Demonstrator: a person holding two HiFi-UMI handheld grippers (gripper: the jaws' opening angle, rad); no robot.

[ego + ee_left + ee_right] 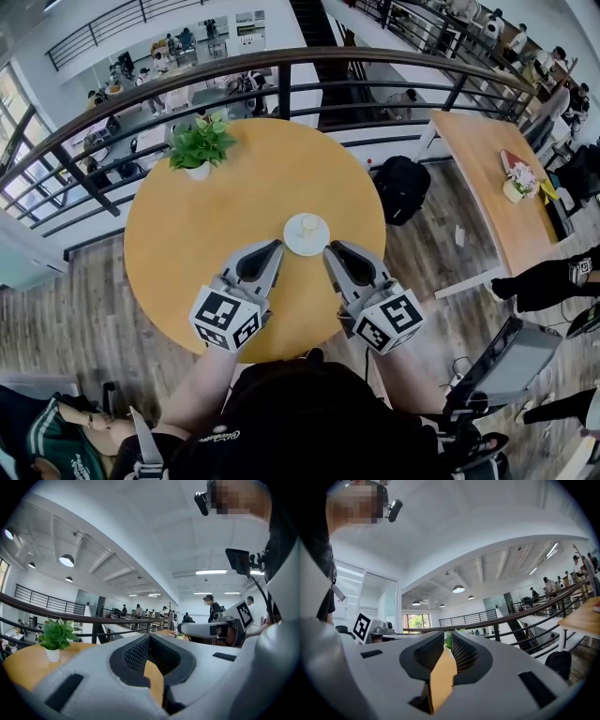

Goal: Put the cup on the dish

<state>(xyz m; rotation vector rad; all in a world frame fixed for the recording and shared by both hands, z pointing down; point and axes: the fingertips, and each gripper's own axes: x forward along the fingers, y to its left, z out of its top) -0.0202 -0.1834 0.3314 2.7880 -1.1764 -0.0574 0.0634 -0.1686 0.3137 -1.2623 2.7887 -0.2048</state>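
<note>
The cup (307, 225) sits on the dish (302, 247). Both are white. The cup is small and stands up straight in the middle of the dish. The dish lies on a round wooden table (197, 234), a bit to the right of the middle and on the side near the person.

The left gripper (275, 247) is just beside the dish, low on its left. Its tip points at the dish rim, but I cannot tell if it touches. Its jaws are squeezed together and there is nothing in them. In the left gripper view only the table top shows through the hole between the dark pads (135, 654).

The right gripper (332, 249) is just beside the dish, low on its right. Its jaws are squeezed together too, and they hold nothing. Both grippers lie flat over the table, and their tips lean in toward the dish from each side.

A green plant (200, 142) in a white pot stands at the far left edge of the table, well away from the cup. Behind the table runs a dark rail (281, 70). A black bag (401, 187) lies on the wood floor to the right
</note>
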